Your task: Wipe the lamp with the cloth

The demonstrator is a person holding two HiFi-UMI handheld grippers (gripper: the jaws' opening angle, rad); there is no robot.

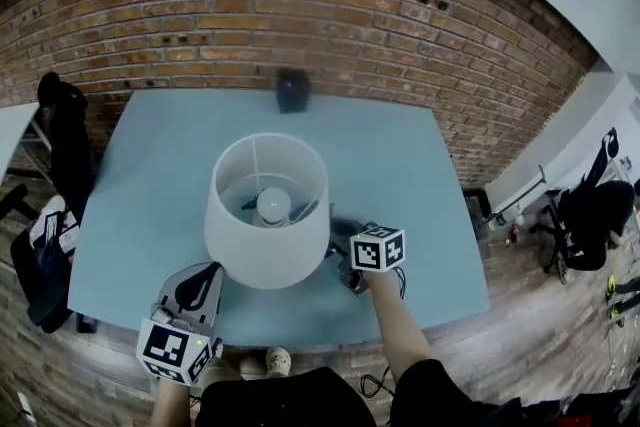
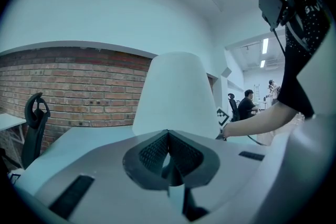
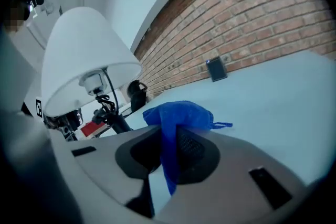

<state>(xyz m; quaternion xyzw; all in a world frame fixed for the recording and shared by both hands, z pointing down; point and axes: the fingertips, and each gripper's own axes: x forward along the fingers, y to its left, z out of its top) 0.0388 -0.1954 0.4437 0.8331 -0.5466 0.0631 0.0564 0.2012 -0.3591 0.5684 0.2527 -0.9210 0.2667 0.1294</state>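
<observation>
A lamp with a white shade [image 1: 268, 210] stands on the pale blue table [image 1: 420, 165], towards its near edge. In the right gripper view the shade [image 3: 84, 57] hangs at the upper left over the dark stem [image 3: 118, 119]. My right gripper [image 3: 170, 136] is shut on a blue cloth [image 3: 178, 115] and sits low beside the lamp's right side [image 1: 348, 267]. At the near left of the lamp my left gripper [image 1: 203, 283] points at the shade [image 2: 176, 94]. Its jaws [image 2: 168, 139] are shut with nothing between them.
A small dark box [image 1: 292, 90] stands at the table's far edge, against the brick wall [image 1: 300, 5]. A black office chair [image 1: 55, 120] is left of the table. A person sits at a desk far right [image 1: 592, 205]. Cables hang by the near edge [image 1: 385, 380].
</observation>
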